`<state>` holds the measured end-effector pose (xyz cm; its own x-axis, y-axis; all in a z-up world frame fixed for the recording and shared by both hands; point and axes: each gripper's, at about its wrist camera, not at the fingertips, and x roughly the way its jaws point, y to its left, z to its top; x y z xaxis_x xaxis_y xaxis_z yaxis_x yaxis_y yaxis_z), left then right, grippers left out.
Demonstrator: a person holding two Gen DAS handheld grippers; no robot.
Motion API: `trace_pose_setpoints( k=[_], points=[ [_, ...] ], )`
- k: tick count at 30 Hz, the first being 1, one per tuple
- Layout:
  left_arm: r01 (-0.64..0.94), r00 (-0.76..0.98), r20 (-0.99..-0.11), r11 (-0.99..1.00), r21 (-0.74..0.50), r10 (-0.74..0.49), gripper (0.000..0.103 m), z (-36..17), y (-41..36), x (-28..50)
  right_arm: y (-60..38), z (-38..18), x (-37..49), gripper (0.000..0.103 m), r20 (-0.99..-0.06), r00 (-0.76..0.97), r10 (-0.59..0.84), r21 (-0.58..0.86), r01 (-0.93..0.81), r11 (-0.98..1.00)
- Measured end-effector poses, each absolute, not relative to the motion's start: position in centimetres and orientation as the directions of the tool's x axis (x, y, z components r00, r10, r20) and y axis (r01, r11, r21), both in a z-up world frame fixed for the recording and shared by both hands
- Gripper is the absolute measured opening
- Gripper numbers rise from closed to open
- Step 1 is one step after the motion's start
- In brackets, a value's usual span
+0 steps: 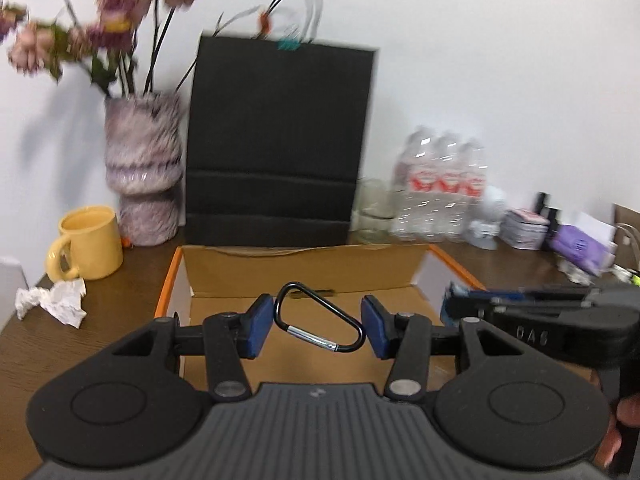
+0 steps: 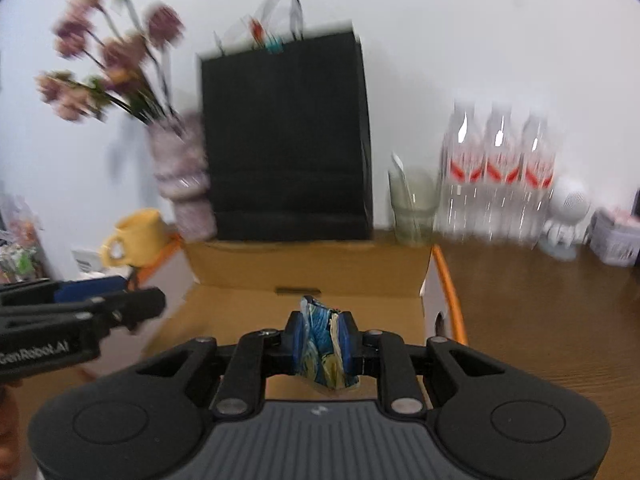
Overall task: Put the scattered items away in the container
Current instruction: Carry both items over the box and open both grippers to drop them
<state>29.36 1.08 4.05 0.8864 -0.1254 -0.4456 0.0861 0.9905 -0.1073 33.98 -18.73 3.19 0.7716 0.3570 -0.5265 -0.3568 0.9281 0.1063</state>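
An open cardboard box (image 1: 304, 268) with orange edges stands on the wooden table; it also shows in the right wrist view (image 2: 308, 268). My left gripper (image 1: 318, 326) is open above the box, and a black carabiner (image 1: 320, 318) sits between its blue pads, touching the left pad (image 1: 256, 328); I cannot tell if it rests on the box floor. My right gripper (image 2: 323, 346) is shut on a crumpled blue and yellow packet (image 2: 326, 350) over the box. The right gripper shows at the right in the left wrist view (image 1: 452, 308).
A black paper bag (image 1: 280, 140) stands behind the box. A flower vase (image 1: 142, 168), a yellow mug (image 1: 86, 244) and crumpled paper (image 1: 56, 302) are at the left. A glass (image 2: 412, 208), water bottles (image 2: 498, 172) and small boxes (image 1: 580, 240) are at the right.
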Motion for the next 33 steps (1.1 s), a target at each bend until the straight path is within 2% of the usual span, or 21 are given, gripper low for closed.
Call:
trace_pose_setpoints(
  k=[5, 8, 10, 11, 13, 15, 16, 17, 26, 31, 32, 33],
  points=[
    [0.059, 0.831, -0.542, 0.990, -0.131, -0.121, 0.050, 1.4, 2.2, 33.4, -17.8, 0.1, 37.9, 0.020, -0.616, 0.719, 0.322, 0.105, -0.330, 0.938],
    [0.056, 0.800, -0.590, 0.992, -0.116, -0.114, 0.050, 0.1, 2.3, 34.1, -17.9, -0.9, 38.8, 0.032, -0.652, 0.696, 0.303, 0.104, -0.313, 0.944],
    [0.039, 0.795, -0.599, 0.994, -0.106, -0.095, 0.053, -0.2, 2.3, 34.2, -18.0, -1.0, 38.8, 0.049, -0.654, 0.691, 0.309, 0.116, -0.311, 0.943],
    [0.035, 0.796, -0.599, 0.994, -0.105, -0.091, 0.061, -0.2, 2.4, 34.1, -17.9, -0.8, 38.6, 0.055, -0.650, 0.696, 0.306, 0.111, -0.311, 0.944],
    [0.018, 0.802, -0.592, 0.994, -0.105, -0.077, 0.089, 0.1, 2.4, 33.8, -17.7, -0.5, 38.1, 0.072, -0.638, 0.712, 0.293, 0.088, -0.311, 0.946],
    [-0.002, 0.815, -0.576, 0.995, -0.099, -0.056, 0.099, 0.5, 2.4, 33.3, -17.5, -0.1, 37.8, 0.084, -0.631, 0.721, 0.286, 0.071, -0.314, 0.947],
    [-0.004, 0.825, -0.563, 0.995, -0.097, -0.051, 0.100, 0.8, 2.4, 32.9, -17.4, 0.1, 37.5, 0.089, -0.628, 0.723, 0.287, 0.068, -0.317, 0.946],
    [-0.005, 0.828, -0.559, 0.995, -0.095, -0.049, 0.103, 1.2, 2.3, 33.1, -17.4, 0.3, 37.5, 0.090, -0.626, 0.724, 0.290, 0.067, -0.320, 0.945],
    [-0.044, 0.852, -0.524, 0.996, -0.083, -0.007, 0.103, 3.4, 2.3, 31.4, -17.8, 2.2, 36.1, 0.092, -0.601, 0.746, 0.286, 0.059, -0.315, 0.947],
    [-0.041, 0.901, -0.434, 0.993, -0.108, -0.010, 0.103, 6.0, 3.8, 26.4, -20.2, 5.6, 31.1, 0.093, -0.492, 0.816, 0.305, 0.071, -0.311, 0.948],
    [-0.043, 0.908, -0.419, 0.993, -0.107, -0.006, 0.103, 6.3, 4.2, 25.3, -20.8, 6.2, 29.7, 0.094, -0.468, 0.831, 0.300, 0.064, -0.307, 0.949],
    [-0.045, 0.915, -0.404, 0.994, -0.102, 0.000, 0.103, 6.6, 4.5, 24.1, -21.3, 6.6, 28.3, 0.101, -0.448, 0.844, 0.296, 0.056, -0.303, 0.951]
  ],
)
